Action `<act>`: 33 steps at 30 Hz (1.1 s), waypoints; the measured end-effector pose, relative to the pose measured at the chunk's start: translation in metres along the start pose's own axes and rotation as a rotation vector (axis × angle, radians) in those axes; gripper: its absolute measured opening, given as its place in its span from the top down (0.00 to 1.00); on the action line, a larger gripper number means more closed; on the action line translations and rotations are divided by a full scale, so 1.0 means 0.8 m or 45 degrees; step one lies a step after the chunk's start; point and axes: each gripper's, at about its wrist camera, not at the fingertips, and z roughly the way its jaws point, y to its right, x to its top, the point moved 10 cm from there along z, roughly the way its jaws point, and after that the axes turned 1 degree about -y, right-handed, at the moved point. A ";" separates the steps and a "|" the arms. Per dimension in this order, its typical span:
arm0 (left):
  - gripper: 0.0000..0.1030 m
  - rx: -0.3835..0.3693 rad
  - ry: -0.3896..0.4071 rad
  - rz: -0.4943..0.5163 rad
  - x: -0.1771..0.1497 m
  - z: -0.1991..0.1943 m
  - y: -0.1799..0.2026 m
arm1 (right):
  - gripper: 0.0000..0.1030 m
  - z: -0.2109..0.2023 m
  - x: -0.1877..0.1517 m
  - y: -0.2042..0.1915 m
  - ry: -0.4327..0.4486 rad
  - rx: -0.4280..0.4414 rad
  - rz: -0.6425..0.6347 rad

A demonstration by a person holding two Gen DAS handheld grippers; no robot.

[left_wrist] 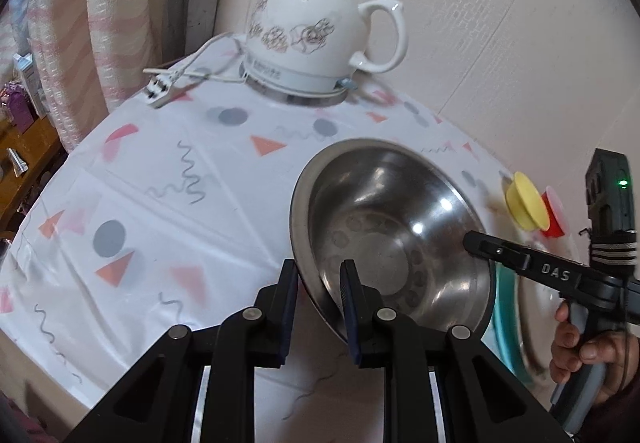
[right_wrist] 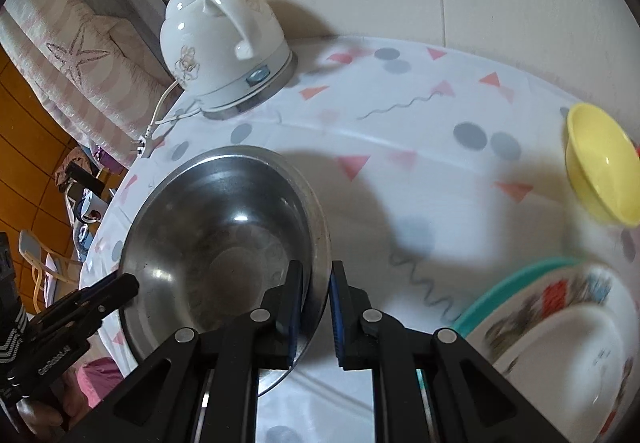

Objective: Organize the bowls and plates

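Black, blue-padded fingers of the left hand-held gripper (left_wrist: 319, 307) are clamped on the near left rim of a round stainless-steel bowl (left_wrist: 384, 227), one finger inside the rim and one outside, while the right hand-held gripper (right_wrist: 316, 307) pinches the opposite rim of the same bowl (right_wrist: 216, 235) in the same way, so the bowl hangs tilted between the two above the tabletop (left_wrist: 168, 203), which is covered by a white cloth printed with grey dots, pink triangles and squiggles. At the back of the tabletop, against the pale wall, stands a white ceramic electric kettle with a floral print (left_wrist: 316, 27) on its base, its white cord and plug (left_wrist: 160, 91) lying beside it. To the right of the steel bowl sit a small yellow plastic bowl (right_wrist: 600, 171) and, nearer, a white picture-printed plate (right_wrist: 560, 335) resting on a teal plate (right_wrist: 500, 287), both blurred
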 end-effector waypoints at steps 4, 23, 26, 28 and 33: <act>0.80 -0.009 -0.007 0.024 -0.008 -0.005 -0.010 | 0.87 -0.001 -0.015 -0.013 0.008 -0.002 0.023; 0.68 0.042 0.115 0.129 0.006 -0.060 -0.034 | 0.66 -0.057 -0.029 -0.029 0.233 -0.144 0.134; 0.68 0.021 0.142 0.154 0.008 -0.071 -0.027 | 0.66 -0.067 -0.037 -0.033 0.258 -0.153 0.150; 0.68 -0.003 0.150 0.184 0.009 -0.077 -0.018 | 0.65 -0.075 -0.043 -0.036 0.279 -0.172 0.153; 0.68 -0.064 0.152 0.251 0.005 -0.085 0.009 | 0.65 -0.089 -0.059 -0.034 0.310 -0.213 0.187</act>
